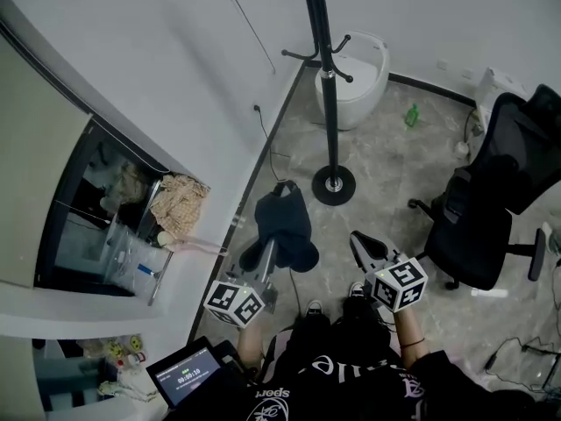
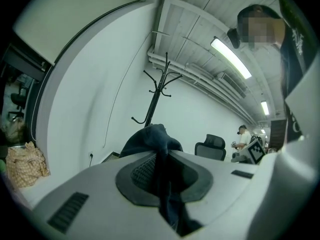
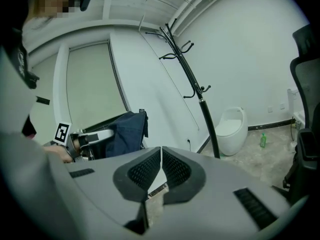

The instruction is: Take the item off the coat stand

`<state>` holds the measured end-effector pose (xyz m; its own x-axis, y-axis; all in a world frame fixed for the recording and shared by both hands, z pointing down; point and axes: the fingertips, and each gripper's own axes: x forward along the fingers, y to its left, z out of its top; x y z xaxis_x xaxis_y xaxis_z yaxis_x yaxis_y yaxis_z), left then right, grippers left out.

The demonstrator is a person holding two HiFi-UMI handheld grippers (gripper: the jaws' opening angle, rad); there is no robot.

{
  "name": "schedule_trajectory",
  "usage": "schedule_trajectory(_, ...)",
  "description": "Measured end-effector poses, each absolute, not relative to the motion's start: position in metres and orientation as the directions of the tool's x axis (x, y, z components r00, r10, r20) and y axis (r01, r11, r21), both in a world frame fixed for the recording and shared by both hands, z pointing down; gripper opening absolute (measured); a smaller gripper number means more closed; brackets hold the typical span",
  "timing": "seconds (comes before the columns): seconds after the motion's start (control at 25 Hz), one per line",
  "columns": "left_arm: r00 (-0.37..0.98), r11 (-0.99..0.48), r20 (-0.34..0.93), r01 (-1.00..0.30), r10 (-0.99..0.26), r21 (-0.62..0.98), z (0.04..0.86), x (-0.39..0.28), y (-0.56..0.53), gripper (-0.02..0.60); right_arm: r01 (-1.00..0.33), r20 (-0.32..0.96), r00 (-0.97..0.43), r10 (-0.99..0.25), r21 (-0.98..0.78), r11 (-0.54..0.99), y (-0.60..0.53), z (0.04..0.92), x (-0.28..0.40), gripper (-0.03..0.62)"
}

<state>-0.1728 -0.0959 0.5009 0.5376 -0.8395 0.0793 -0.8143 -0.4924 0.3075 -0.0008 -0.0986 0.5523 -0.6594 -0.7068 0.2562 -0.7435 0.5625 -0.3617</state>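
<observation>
Overall: the item is already off the coat stand (image 1: 326,77), whose hooks look bare; the stand rises from the floor (image 1: 394,160) ahead of both claws.
White bin (image 1: 361,77): stands behind the stand, open-topped, with nothing visible inside.
Dark blue garment (image 1: 285,226): clamped in the left claw (image 2: 161,171), hanging long-axis downward over the floor, near the stand's base but apart from it.
Right claw (image 3: 160,173): jaws pressed together and empty, just right of the garment.
</observation>
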Motion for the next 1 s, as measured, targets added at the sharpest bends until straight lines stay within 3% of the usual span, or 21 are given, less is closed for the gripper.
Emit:
schedule_trajectory(0.52, 0.664, -0.595, 0.107, -0.721, -0.74, 0.356, 0.53, -0.228, -0.03, 0.041, -0.813, 0.277, -0.569, -0.774, -0.327, 0.481, -0.013, 0.557, -0.064, 0.021)
schedule_trajectory(1.0, 0.701, -0.611, 0.117, -0.68, -0.703, 0.404, 0.539, -0.211, 0.02, 0.041, -0.831, 0.285, -0.547, -0.787, -0.299, 0.469, 0.027, 0.544, -0.045, 0.021)
